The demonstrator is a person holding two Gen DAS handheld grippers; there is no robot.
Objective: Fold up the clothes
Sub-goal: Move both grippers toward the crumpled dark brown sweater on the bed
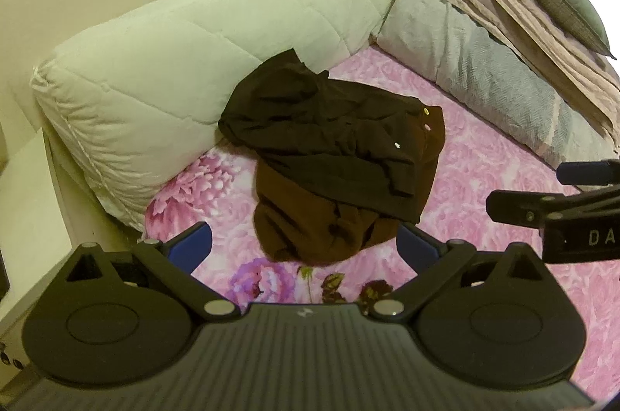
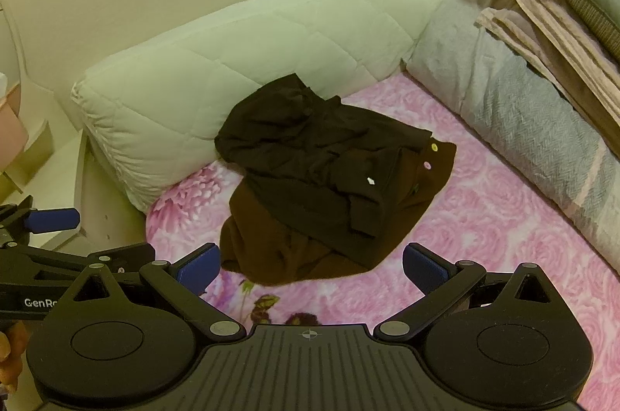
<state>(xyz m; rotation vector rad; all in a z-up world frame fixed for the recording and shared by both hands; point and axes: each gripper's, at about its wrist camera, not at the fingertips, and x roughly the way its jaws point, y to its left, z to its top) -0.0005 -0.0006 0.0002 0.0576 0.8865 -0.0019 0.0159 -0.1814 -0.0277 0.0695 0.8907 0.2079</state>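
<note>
Ahead, rumpled brown garment (image 1: 333, 171) mid-bedsheet (image 1: 484, 178).

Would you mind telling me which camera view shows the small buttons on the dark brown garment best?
The right wrist view: the yellow button and pink button on the dark brown garment appear round and distinct. In the left wrist view the same yellow button and pink button sit at the garment's edge, looking smaller and flattened.

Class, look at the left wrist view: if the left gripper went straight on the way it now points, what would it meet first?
Most likely the crumpled brown garment on the pink floral bedspread. The left gripper is open with nothing between its jaws, and the garment's near edge lies just ahead. Depth is unclear, so it might touch the bedspread first.
</note>
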